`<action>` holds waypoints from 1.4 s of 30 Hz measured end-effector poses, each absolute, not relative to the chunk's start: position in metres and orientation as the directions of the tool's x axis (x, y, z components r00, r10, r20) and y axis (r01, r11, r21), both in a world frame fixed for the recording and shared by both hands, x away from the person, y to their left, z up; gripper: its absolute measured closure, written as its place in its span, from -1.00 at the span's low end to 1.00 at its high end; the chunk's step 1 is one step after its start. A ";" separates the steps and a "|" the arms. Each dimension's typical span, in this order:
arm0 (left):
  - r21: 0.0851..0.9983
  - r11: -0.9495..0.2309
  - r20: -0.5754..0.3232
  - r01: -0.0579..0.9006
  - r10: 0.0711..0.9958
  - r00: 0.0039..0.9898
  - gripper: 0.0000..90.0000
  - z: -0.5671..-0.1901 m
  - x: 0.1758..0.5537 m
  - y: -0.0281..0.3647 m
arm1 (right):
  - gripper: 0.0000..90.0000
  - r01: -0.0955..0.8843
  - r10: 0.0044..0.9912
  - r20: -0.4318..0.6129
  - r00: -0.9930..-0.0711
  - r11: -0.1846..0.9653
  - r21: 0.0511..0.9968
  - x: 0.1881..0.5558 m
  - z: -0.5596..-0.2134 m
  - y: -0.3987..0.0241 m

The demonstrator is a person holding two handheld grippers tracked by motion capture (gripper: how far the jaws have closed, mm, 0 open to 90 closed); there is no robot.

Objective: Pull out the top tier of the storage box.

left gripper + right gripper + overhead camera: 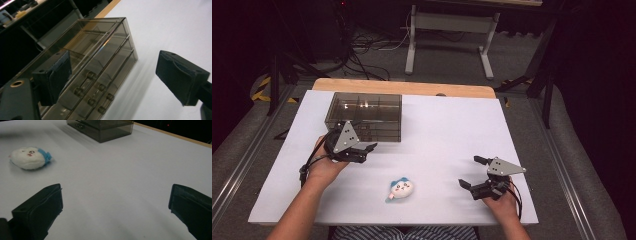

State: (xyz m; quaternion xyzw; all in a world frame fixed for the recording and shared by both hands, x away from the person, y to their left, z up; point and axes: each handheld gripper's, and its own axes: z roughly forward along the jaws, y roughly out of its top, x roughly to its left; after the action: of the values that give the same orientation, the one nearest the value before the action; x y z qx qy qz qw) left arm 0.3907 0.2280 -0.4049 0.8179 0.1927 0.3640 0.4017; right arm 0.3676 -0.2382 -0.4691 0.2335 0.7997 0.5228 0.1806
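Observation:
A smoky see-through drawer box (364, 116) stands on the white table (437, 130) at the back left. Its front shows small round knobs (91, 75). My left gripper (365, 152) sits just in front of the box's lower left corner, open, with nothing between its pads (60, 75). A white and blue plush toy (400, 189) lies near the front middle of the table. My right gripper (472, 172) rests at the front right, open and pointing left toward the toy, which lies well beyond its jaws (28, 157).
The table's wooden far edge (404, 87) runs behind the box. A white desk frame (449, 35) and cables stand on the floor beyond. The person's forearms come in from the bottom edge. Bare table surface lies between the two grippers.

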 end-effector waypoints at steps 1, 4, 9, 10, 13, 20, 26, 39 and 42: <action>0.780 -0.626 0.471 0.013 0.601 0.646 -0.67 -0.404 0.389 0.227 | -1.00 0.185 0.562 -0.045 -0.826 0.344 0.921 0.368 -0.469 -0.238; 0.758 -0.653 0.509 -0.011 0.580 0.637 -0.67 -0.403 0.388 0.226 | -1.00 0.185 0.563 -0.046 -0.825 0.346 0.920 0.368 -0.469 -0.239; 0.700 -0.713 0.594 -0.052 0.540 0.597 -0.68 -0.402 0.385 0.222 | -1.00 0.187 0.565 -0.045 -0.824 0.346 0.919 0.368 -0.469 -0.239; 0.694 -0.718 0.603 -0.054 0.538 0.588 -0.68 -0.402 0.384 0.221 | -1.00 0.187 0.565 -0.046 -0.824 0.347 0.919 0.368 -0.469 -0.239; 0.665 -0.744 0.643 -0.066 0.525 0.557 -0.68 -0.403 0.381 0.219 | -1.00 0.189 0.567 -0.047 -0.822 0.349 0.918 0.368 -0.469 -0.239; 0.624 -0.778 0.694 -0.078 0.506 0.513 -0.69 -0.404 0.379 0.216 | -1.00 0.192 0.569 -0.042 -0.822 0.345 0.919 0.368 -0.470 -0.239; 0.563 -0.821 0.758 -0.093 0.467 0.455 -0.69 -0.407 0.375 0.212 | -1.00 0.193 0.569 -0.041 -0.821 0.346 0.918 0.368 -0.470 -0.239; 0.450 -0.889 0.844 -0.088 0.391 0.366 -0.68 -0.417 0.372 0.203 | -1.00 0.198 0.573 -0.039 -0.819 0.346 0.917 0.368 -0.470 -0.239; 0.421 -0.903 0.863 -0.086 0.370 0.344 -0.68 -0.420 0.372 0.201 | -1.00 0.198 0.572 -0.039 -0.819 0.345 0.917 0.368 -0.470 -0.239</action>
State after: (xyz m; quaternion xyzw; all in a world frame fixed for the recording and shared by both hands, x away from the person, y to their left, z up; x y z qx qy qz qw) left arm 0.3718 0.2009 -0.4196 0.7945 0.0896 0.5659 0.2014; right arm 0.3684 -0.2392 -0.4698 0.2404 0.8001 0.5192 0.1802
